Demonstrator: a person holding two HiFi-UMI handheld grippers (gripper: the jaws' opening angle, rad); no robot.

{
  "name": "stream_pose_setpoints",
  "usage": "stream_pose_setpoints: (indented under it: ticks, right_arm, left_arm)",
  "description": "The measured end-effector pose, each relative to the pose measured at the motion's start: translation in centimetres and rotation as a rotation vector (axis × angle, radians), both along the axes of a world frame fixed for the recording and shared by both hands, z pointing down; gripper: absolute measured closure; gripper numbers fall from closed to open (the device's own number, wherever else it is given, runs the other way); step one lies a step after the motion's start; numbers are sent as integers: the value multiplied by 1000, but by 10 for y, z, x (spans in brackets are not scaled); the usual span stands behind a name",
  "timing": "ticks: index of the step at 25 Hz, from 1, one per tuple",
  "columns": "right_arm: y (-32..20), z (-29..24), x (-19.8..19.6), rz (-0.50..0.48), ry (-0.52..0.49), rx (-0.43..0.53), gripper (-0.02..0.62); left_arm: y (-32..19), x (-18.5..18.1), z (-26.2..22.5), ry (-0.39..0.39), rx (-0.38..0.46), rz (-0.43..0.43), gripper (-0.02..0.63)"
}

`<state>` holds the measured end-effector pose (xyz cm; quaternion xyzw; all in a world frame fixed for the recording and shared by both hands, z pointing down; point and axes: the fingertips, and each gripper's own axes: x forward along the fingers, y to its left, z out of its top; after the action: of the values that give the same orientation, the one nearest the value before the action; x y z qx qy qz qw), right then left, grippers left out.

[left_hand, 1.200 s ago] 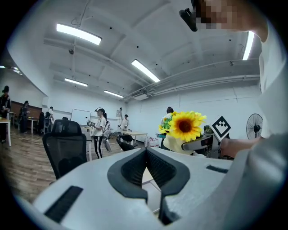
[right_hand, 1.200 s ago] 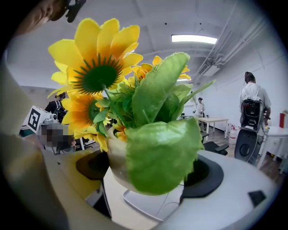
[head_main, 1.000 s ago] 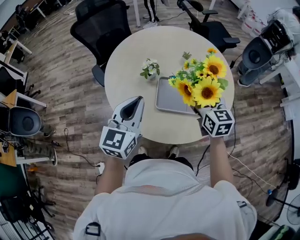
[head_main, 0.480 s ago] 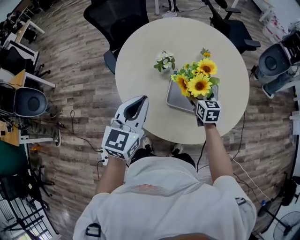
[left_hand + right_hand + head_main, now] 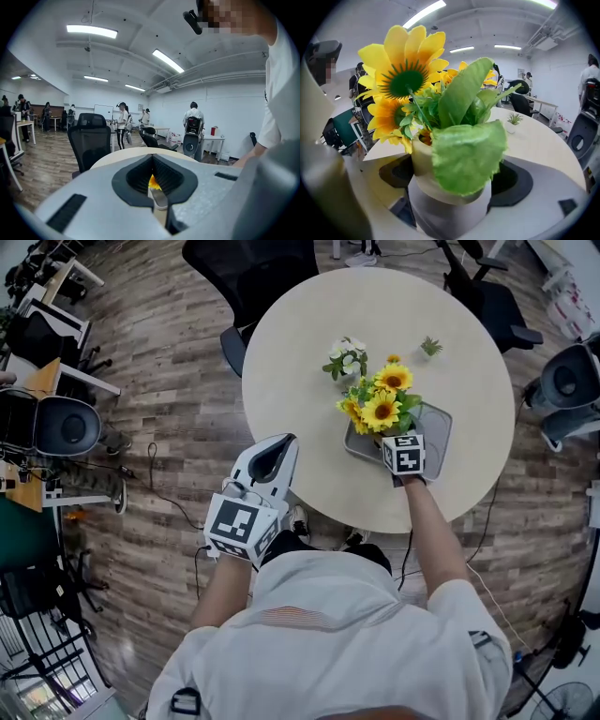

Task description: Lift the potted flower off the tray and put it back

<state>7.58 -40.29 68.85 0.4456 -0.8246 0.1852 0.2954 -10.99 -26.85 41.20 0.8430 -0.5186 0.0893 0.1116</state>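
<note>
The potted sunflowers (image 5: 380, 407) sit in a pale pot (image 5: 447, 206), and my right gripper (image 5: 400, 442) is shut on that pot. In the head view the flowers hang over the left part of the grey tray (image 5: 434, 435) on the round table (image 5: 300, 381). The blooms and leaves hide the pot's foot, so I cannot tell whether it touches the tray. My left gripper (image 5: 278, 444) is shut and holds nothing. It is held in the air just off the table's near-left edge, well apart from the tray.
A small pot of white flowers (image 5: 344, 355) stands behind the tray, and a tiny green plant (image 5: 430, 346) sits at the back right. Black office chairs (image 5: 253, 268) ring the far side of the table. Several people stand far off in the room.
My right gripper has carried the sunflowers forward and down from in front of the camera to over the tray. The left gripper has stayed where it was.
</note>
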Motion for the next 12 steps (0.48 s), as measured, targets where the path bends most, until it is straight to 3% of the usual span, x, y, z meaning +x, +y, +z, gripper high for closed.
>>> stream_pose_setpoints:
  ticks: [12]
  right_arm:
    - [-2, 29, -6, -6, 44, -22, 107]
  left_arm:
    - [-9, 4, -1, -11, -8, 15, 601]
